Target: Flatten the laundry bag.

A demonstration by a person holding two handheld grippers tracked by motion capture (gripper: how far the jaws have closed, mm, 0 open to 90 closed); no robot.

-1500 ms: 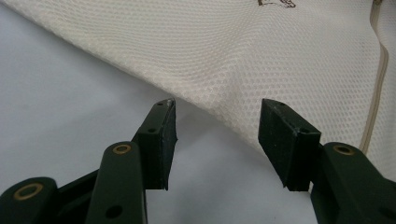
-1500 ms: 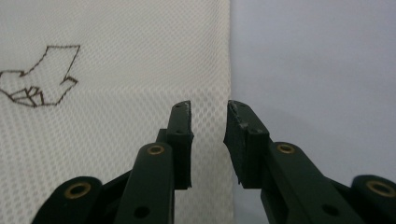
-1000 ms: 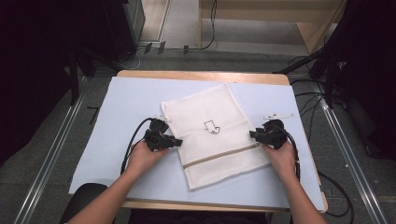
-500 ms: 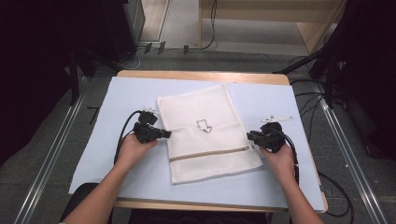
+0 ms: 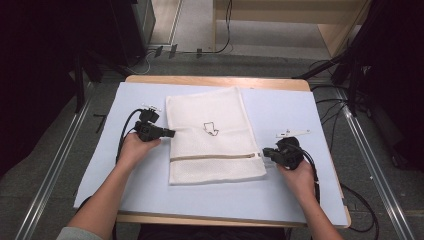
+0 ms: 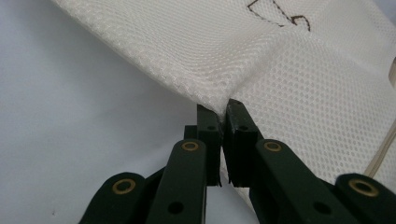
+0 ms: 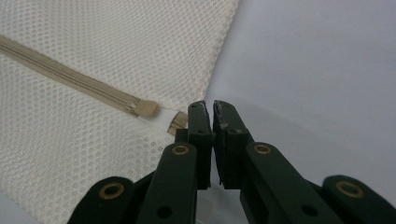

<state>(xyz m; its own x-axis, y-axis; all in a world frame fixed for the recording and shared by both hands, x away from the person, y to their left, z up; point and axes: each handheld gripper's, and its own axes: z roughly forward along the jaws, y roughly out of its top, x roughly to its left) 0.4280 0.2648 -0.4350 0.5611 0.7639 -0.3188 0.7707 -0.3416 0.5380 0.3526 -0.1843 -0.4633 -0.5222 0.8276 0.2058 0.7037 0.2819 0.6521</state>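
Your left gripper point(image 6: 219, 109) has just closed, pinching the bag's point(image 5: 215, 135) edge. Your right gripper point(image 7: 208, 109) has just closed beside the zipper point(image 7: 70, 74), gripping nothing visible.

Lab recording station
A covered tabletop point(image 5: 300, 200) is flanked by metal rails point(image 5: 47, 195); cables point(image 5: 227, 30) are seen beyond the tongs.

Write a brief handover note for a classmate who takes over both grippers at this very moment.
Left gripper: shut on the left edge of the mesh laundry bag.
Right gripper: jaws closed at the right end of the zipper; whether it pinches the pull tab is unclear.
The bag lies flat and square on the blue mat.
Done: bag straightened.
Left: the zipper looks closed; probably open it.
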